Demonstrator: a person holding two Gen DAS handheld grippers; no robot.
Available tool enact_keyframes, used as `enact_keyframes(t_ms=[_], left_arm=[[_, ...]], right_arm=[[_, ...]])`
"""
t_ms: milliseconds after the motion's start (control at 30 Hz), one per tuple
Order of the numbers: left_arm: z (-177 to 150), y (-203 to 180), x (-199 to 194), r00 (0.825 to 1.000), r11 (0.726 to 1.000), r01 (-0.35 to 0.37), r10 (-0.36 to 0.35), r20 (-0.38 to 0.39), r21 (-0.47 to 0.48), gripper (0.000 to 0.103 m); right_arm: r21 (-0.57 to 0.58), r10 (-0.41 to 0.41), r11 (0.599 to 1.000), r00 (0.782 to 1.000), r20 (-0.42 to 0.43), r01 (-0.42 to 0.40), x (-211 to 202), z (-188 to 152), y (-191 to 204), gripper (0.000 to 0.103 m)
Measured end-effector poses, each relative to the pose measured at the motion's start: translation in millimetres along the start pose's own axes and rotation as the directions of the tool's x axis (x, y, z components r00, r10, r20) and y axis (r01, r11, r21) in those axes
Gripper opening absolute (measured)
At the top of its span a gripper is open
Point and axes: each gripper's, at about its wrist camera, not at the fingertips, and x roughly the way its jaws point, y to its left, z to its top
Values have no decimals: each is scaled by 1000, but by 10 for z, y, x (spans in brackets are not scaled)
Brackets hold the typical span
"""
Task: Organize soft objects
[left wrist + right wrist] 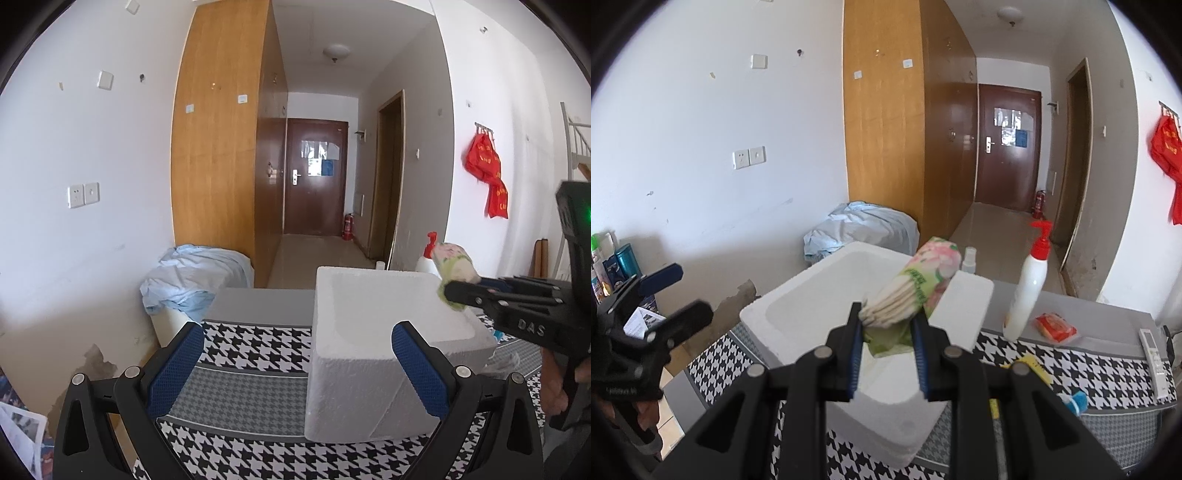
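Note:
My right gripper (886, 325) is shut on a soft tissue pack (919, 284) with a green and pink floral wrapper, holding it above the open white foam box (798, 295). In the left wrist view the same pack (456, 267) hangs over the box's far right rim (373, 275), pinched by the right gripper (452, 291). My left gripper (297, 365) is open and empty, its blue pads either side of the box's near left corner, above the houndstooth cloth (255, 343). It also shows at the left of the right wrist view (679, 293).
A white pump bottle with a red top (1028, 291), a small red packet (1055, 326), a remote (1154, 354) and a small spray bottle (968, 258) sit right of the box. A blue bundle of cloth (192, 275) lies behind the table. Bottles (613, 266) stand far left.

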Motion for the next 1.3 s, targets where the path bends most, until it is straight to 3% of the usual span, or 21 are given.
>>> enact_keyframes(t_ms=[500,567,733,1133,1300], left_arm=[[-122,76,6,1000,1000,9,-10,-27,-18,102],[-140,85,10,1000,1000,8,-8,-30,-20,102],[-173,116,32,999,1000,9,-10,-40,-26,102],[-168,107,17,999,1000,10,-11,-38,-29,102],[-150,57,-59,1000,1000,14,-15,-23,-26,102]], right_arm=[[-5,27,1000,998,-48,-27,262,45,106,30],[-1,30,1000,998,-60,-30,282,47,100,35],[-1,25,1000,997,-74,-25,326,40,119,68],[-13,28,1000,1000,-15,-28,66,-20,186,95],[7,32,999,999,11,-32,-81,-45,160,101]])
